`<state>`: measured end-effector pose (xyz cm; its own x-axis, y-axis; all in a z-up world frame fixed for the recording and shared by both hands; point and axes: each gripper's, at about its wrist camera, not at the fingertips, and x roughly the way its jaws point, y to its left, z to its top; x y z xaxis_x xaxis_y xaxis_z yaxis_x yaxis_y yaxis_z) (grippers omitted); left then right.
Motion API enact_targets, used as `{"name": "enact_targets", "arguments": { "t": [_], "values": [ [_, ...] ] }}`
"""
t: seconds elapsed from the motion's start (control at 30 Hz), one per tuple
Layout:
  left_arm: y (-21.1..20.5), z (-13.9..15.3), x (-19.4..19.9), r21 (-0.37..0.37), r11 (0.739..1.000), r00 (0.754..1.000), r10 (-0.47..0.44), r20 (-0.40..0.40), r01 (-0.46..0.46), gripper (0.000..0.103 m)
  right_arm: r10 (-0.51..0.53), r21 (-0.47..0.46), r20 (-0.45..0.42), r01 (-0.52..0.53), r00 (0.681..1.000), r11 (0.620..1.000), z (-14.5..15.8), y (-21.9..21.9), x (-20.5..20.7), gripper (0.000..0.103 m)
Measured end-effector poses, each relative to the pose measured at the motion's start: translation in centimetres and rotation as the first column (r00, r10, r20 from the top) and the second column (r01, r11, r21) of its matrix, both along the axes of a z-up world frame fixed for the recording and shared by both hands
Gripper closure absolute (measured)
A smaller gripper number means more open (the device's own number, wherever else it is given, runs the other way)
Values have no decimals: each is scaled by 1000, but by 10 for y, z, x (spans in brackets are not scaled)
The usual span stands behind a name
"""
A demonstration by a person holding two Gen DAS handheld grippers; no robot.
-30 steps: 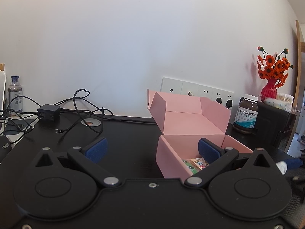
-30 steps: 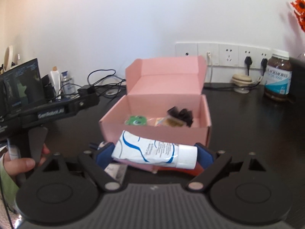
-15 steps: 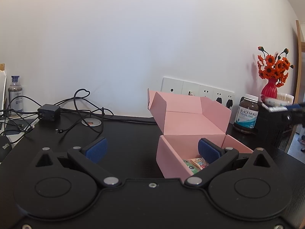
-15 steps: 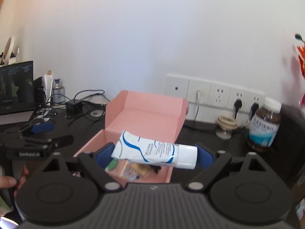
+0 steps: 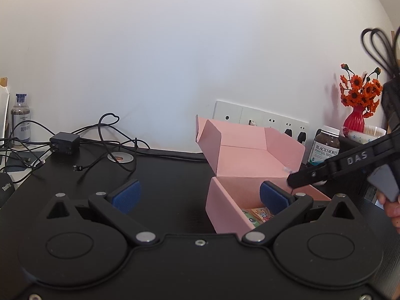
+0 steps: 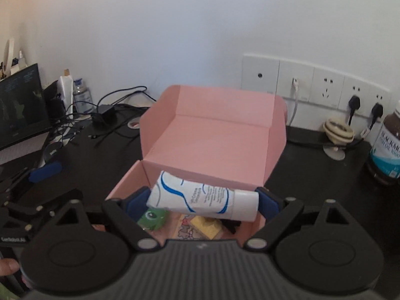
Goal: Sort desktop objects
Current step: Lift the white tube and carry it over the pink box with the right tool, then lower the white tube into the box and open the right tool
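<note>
A white tube with blue swirls (image 6: pixel 203 196) lies crosswise between the blue pads of my right gripper (image 6: pixel 202 201), which is shut on it. The tube hangs over the open pink box (image 6: pixel 212 135), above a green frog toy (image 6: pixel 153 216), a yellow packet (image 6: pixel 206 226) and a black item. From the left wrist view the pink box (image 5: pixel 250 160) stands at centre right, and the right gripper's black finger (image 5: pixel 325 166) reaches over its right side. My left gripper (image 5: pixel 200 192) is open and empty, low over the black desk beside the box.
A charger with tangled cables (image 5: pixel 65 142) and a small bottle (image 5: pixel 21 120) sit at the back left. A fish oil jar (image 5: pixel 326 147), a red vase of orange flowers (image 5: pixel 357 100) and wall sockets (image 6: pixel 312 85) stand at the back right. A laptop screen (image 6: pixel 20 105) is at the left.
My right gripper has carried the tube forward from in front of the box to over its inside. It now shows at the right of the left wrist view. The left gripper stayed still.
</note>
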<state>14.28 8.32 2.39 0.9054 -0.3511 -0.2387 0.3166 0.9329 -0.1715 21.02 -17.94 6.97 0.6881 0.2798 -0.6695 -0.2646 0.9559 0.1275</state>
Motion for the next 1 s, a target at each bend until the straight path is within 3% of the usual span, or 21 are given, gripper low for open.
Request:
{"name": "enact_targets", "arguments": {
  "t": [0.2, 0.53, 0.77, 1.0],
  "values": [
    [0, 0, 1, -3, 1000, 1000, -6, -4, 6, 0, 16, 4, -98, -16, 995, 1000, -18, 5, 8, 14],
    [-1, 0, 2, 4, 1000, 1000, -5, 1, 5, 0, 65, -113, -251, -96, 966, 989, -32, 27, 19, 14],
    [-1, 0, 1, 3, 1000, 1000, -5, -1, 5, 0, 65, -128, -326, -112, 943, 985, -34, 32, 31, 14],
    [-1, 0, -1, 4, 1000, 1000, -5, 1, 5, 0, 49, -167, -342, -112, 938, 980, -37, 36, 39, 14]
  ]
}}
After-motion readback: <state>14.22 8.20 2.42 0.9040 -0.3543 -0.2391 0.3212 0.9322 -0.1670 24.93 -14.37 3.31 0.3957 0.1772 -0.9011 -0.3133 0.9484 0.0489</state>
